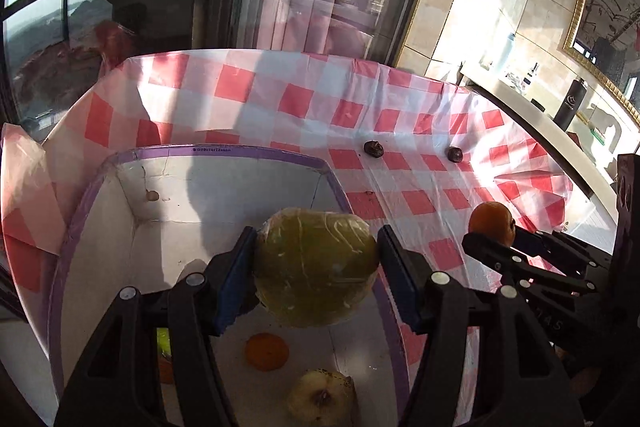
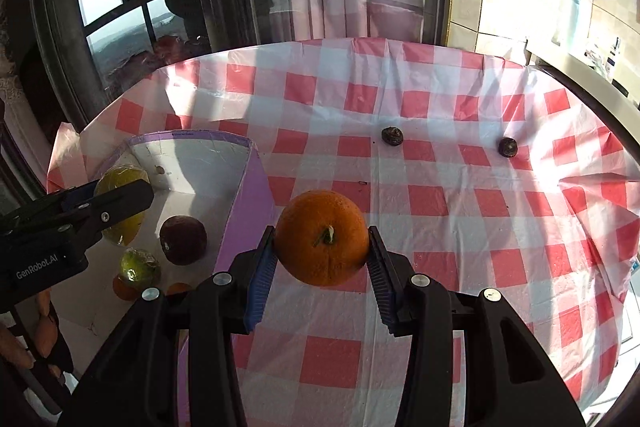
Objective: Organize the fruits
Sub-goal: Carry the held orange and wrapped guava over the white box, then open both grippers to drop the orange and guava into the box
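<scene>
My left gripper [image 1: 316, 267] is shut on a plastic-wrapped yellow-green fruit [image 1: 316, 263] and holds it above the inside of the white box with a purple rim [image 1: 224, 151]. The same fruit [image 2: 120, 183] and left gripper show at the left of the right wrist view. My right gripper [image 2: 322, 259] is shut on an orange [image 2: 322, 237], held above the checked cloth just right of the box wall [image 2: 248, 211]. That orange [image 1: 491, 223] also shows in the left wrist view. In the box lie a small orange [image 1: 267, 351], a pale apple [image 1: 322, 397], a dark red fruit [image 2: 183, 239] and a wrapped green fruit [image 2: 140, 265].
Two small dark fruits [image 2: 392, 135] [image 2: 508, 147] lie on the red-and-white checked tablecloth [image 2: 460, 227] toward its far side. A window is behind the table. A counter with a dark bottle [image 1: 572, 103] runs along the right.
</scene>
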Motion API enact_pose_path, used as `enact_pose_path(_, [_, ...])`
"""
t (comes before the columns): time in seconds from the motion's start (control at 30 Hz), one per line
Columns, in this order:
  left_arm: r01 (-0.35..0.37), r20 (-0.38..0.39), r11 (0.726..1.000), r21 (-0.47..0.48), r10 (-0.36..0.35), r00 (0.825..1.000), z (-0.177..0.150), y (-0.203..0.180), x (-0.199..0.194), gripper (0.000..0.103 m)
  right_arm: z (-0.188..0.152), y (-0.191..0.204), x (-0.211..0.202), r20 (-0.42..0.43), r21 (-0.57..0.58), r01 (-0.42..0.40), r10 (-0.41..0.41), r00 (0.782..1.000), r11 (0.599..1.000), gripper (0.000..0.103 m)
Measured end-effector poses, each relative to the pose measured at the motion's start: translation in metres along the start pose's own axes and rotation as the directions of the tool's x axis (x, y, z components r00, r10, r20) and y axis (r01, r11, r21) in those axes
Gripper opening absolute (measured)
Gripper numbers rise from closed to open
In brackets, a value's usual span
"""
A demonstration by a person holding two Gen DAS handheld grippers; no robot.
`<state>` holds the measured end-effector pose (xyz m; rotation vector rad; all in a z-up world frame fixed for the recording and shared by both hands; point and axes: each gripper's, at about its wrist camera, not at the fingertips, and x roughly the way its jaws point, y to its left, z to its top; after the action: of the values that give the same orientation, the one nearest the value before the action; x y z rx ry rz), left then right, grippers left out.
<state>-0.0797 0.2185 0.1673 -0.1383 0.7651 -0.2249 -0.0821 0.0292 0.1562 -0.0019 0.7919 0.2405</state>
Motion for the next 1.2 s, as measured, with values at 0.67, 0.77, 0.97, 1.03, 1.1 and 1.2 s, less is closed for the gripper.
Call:
enact_pose_path(0.67, [-0.223, -0.243, 0.967, -0.126, 0.188, 0.952, -0.042, 0.107, 0.003, 0.057, -0.02, 0.157, 0.06, -0.261, -0.455, -0.22, 0.107, 0.959, 0.863, 0.044])
enact_pose_path(0.77, [-0.247, -0.262, 0.96, -0.135, 0.205, 0.943, -0.048, 0.113, 0.004, 0.071, -0.028, 0.159, 0.062, -0.292, -0.444, -0.242, 0.117, 0.949, 0.863, 0.044])
enact_pose_path(0.97, [-0.264, -0.265, 0.958, -0.116, 0.226, 0.937, -0.052, 0.109, 0.004, 0.082, -0.032, 0.156, 0.053, -0.309, -0.384, -0.309, 0.195, 0.931, 0.87, 0.062])
enact_pose_path(1.03, [-0.272, -0.271, 0.955, -0.118, 0.233, 0.934, -0.052, 0.11, 0.004, 0.083, -0.031, 0.154, 0.05, -0.301, -0.384, -0.304, 0.193, 0.934, 0.872, 0.065])
enact_pose_path(1.1, [-0.273, -0.272, 0.955, -0.117, 0.234, 0.934, -0.051, 0.109, 0.006, 0.087, -0.03, 0.15, 0.048, -0.295, -0.368, -0.299, 0.194, 0.936, 0.881, 0.066])
enact_pose_path(1.2, [-0.277, -0.277, 0.954, -0.113, 0.238, 0.931, -0.052, 0.108, 0.007, 0.089, -0.029, 0.141, 0.047, -0.29, -0.326, -0.296, 0.203, 0.935, 0.898, 0.067])
